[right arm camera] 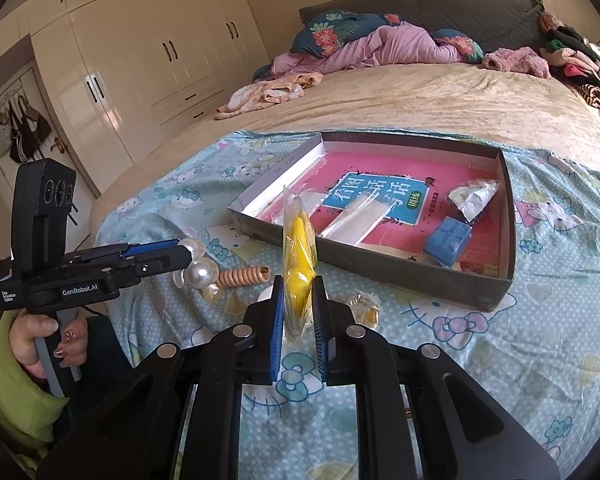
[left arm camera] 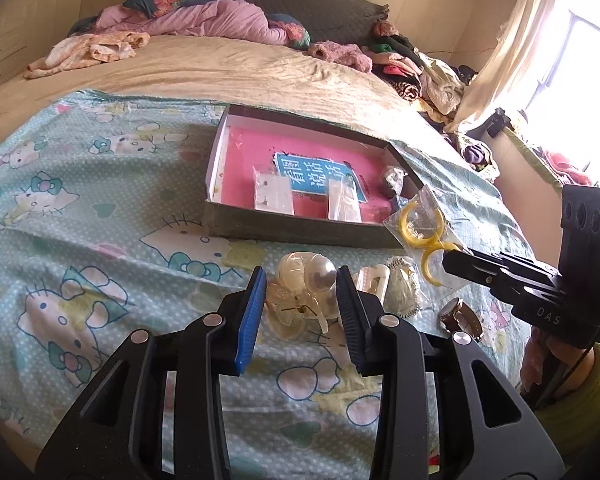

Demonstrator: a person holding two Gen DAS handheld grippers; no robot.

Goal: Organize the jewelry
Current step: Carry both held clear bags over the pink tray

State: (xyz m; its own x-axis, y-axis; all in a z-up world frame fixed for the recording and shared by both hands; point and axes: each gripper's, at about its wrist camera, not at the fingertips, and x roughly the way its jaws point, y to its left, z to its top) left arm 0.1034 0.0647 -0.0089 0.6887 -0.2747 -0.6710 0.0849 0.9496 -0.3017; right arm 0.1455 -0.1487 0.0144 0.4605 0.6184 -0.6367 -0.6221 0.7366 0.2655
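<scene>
Here the clear bag of yellow hoop earrings [right arm camera: 299, 264] is clamped upright in the right gripper [right arm camera: 298, 308], the shallow box [right arm camera: 380, 268] at its 1 o'clock, while the left gripper [left arm camera: 302, 300] clasps a pearl hair clip [left arm camera: 312, 280] above the bed [left arm camera: 100, 208].

This is a lived-in home bedroom: a wide bed [right arm camera: 400, 92] with a padded headboard [right arm camera: 420, 4], rumpled pink bedding [right arm camera: 380, 46] and heaped clothes [left arm camera: 412, 68], cream built-in wardrobes [right arm camera: 148, 48] along the wall, handbags [right arm camera: 20, 128] hanging by a door, a curtained sunny window [left arm camera: 572, 76].
</scene>
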